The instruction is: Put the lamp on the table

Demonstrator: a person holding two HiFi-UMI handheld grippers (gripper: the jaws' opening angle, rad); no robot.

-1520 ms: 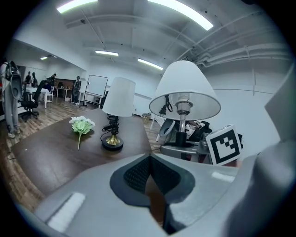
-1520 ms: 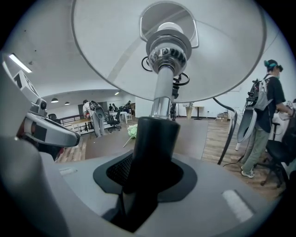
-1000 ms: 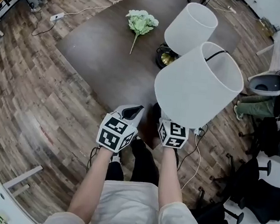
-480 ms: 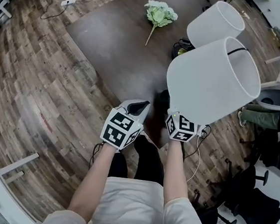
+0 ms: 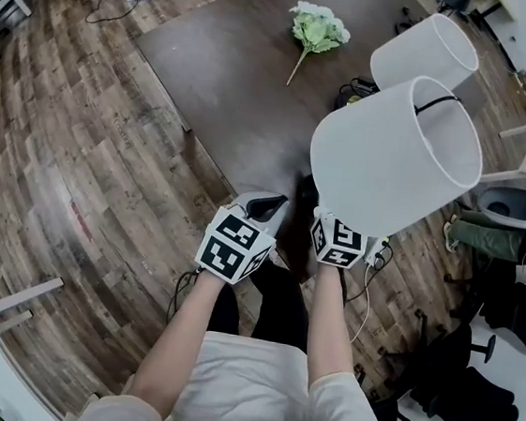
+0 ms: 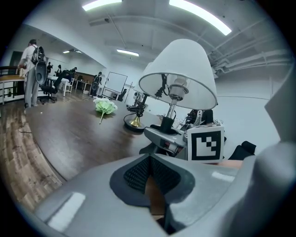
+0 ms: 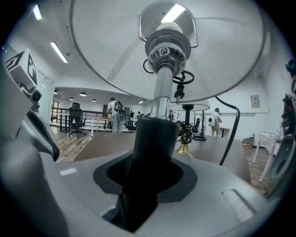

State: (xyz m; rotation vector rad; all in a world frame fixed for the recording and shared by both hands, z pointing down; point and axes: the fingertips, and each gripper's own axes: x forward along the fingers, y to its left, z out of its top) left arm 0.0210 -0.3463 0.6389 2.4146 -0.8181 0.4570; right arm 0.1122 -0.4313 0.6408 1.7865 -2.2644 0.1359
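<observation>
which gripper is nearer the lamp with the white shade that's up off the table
Right. The right gripper is clamped on the black stem of the white-shaded lamp, under its shade; the left gripper is alongside to the left, not touching it.

Open-plan office: swivel chairs, strip lights.

both my forearms reach forward, bare and close together. left gripper sits low, pointing ahead and a bit down, its jaws together with nothing between them. right gripper is just beside it, close to level, with its jaws clamped on the dark stem of the lamp.
</observation>
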